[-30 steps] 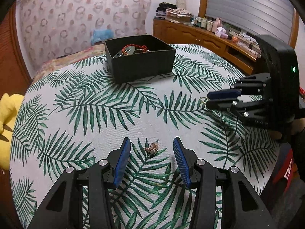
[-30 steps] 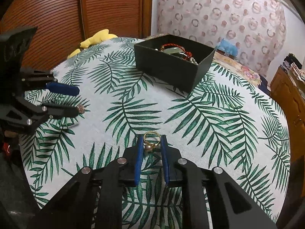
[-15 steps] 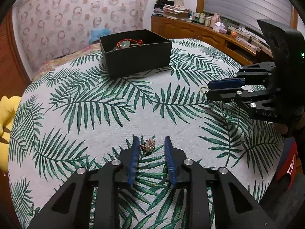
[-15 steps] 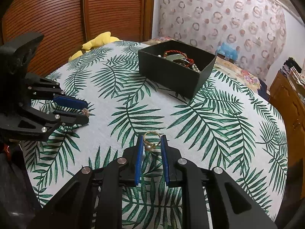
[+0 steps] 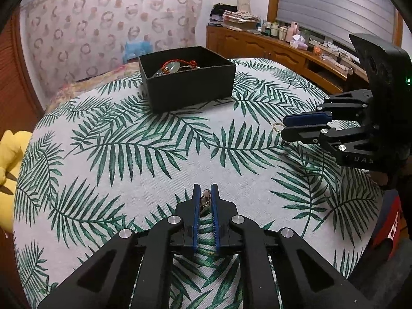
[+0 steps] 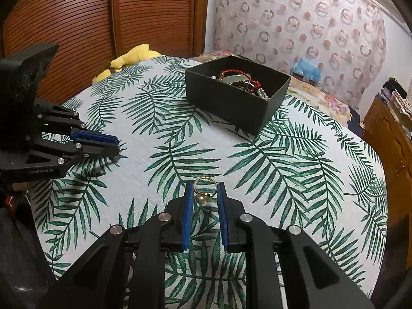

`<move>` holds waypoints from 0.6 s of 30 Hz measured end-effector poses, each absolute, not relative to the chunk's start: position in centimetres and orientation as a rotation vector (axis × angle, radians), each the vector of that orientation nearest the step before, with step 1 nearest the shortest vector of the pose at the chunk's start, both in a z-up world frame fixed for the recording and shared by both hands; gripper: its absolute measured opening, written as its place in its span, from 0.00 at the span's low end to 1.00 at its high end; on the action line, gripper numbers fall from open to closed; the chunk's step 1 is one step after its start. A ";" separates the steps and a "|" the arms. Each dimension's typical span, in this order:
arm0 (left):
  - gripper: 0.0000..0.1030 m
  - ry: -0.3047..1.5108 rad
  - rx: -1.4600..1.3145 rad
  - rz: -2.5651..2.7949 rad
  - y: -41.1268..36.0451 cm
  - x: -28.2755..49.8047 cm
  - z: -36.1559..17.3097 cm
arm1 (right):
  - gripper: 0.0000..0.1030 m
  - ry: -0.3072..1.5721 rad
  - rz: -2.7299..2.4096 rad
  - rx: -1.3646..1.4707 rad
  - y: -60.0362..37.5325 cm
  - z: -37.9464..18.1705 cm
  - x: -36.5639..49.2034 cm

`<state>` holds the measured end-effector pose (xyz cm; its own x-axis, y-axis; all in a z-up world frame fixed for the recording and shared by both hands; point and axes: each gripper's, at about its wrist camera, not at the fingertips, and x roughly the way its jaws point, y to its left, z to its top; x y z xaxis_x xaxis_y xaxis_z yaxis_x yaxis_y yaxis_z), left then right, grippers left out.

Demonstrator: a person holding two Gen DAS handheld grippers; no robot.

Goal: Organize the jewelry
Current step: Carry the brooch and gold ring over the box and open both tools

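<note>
My left gripper (image 5: 205, 193) is shut on a small stone-set ring (image 5: 205, 198), low over the leaf-print tablecloth (image 5: 128, 159). My right gripper (image 6: 204, 191) is shut on a gold ring with a pearl (image 6: 203, 193); from the left wrist view it (image 5: 283, 126) is at the right, the gold ring (image 5: 277, 127) showing at its tips. A black open box (image 5: 189, 77) holding a red cord bracelet, pearls and other pieces stands at the table's far side; it also shows in the right wrist view (image 6: 237, 95). The left gripper (image 6: 117, 145) appears at the left there.
A yellow plush toy (image 6: 128, 56) lies past the table's left edge, by slatted wooden doors (image 6: 103, 20). A wooden sideboard (image 5: 283, 49) with bottles and clutter runs along the right wall. A patterned cloth hangs behind the box.
My left gripper has closed from wide open onto the small ring on the cloth. My right gripper keeps hold of the pearl ring and has shifted slightly.
</note>
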<state>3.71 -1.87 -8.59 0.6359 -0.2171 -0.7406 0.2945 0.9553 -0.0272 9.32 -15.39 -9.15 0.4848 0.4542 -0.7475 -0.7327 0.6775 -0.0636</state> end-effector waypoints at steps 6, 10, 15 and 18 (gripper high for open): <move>0.07 0.798 0.069 -0.298 -1.3 4.4 -7.2 | 0.19 0.753 0.752 -0.394 -15.4 -8.1 10.2; 0.07 0.775 0.057 -0.298 -1.1 5.7 -6.1 | 0.19 0.722 0.759 -0.369 -15.2 -6.8 11.5; 0.07 0.738 0.044 -0.295 -0.9 7.8 -4.1 | 0.19 0.685 0.766 -0.338 -14.9 -5.3 13.6; 0.07 0.717 0.041 -0.289 -0.7 9.2 -3.0 | 0.20 0.668 0.768 -0.320 -14.4 -4.6 15.2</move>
